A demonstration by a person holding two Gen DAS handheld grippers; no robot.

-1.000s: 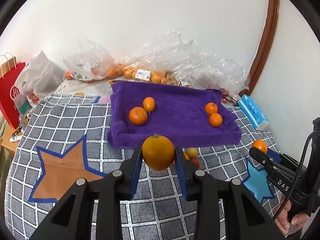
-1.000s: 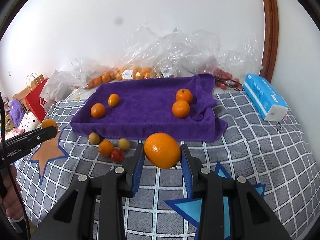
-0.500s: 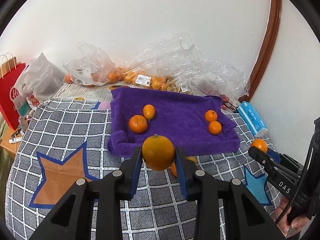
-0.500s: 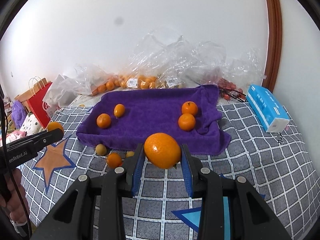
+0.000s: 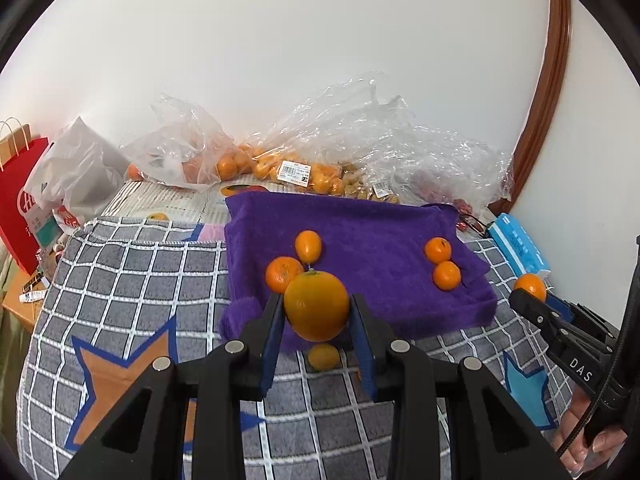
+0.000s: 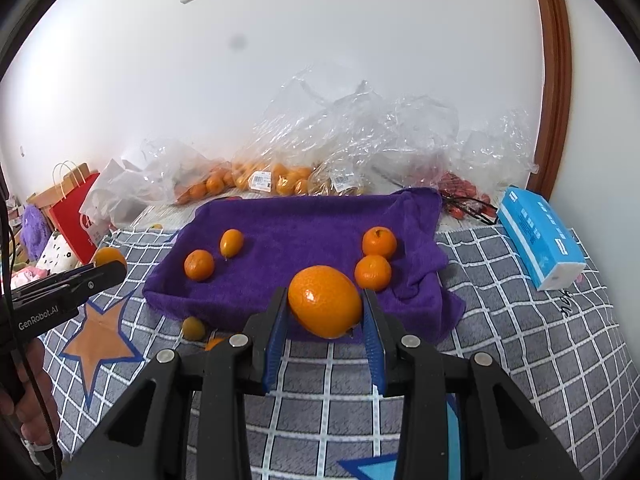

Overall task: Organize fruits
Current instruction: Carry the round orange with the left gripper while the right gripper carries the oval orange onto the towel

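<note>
Oranges fill both our tools: the left hand-held gripper pinches one orange, and the right hand-held gripper pinches a second orange. Just ahead of both lies the purple towel, carrying two small fruits on its left and two on its right, its middle bare. Loose small fruits sit by its near edge. Plastic bags crowd behind; a blue tissue pack lies right.

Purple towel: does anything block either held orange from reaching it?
Nothing visible does. The towel lies just ahead of both oranges, its middle bare; four small fruits sit in pairs toward its left and right sides.
</note>
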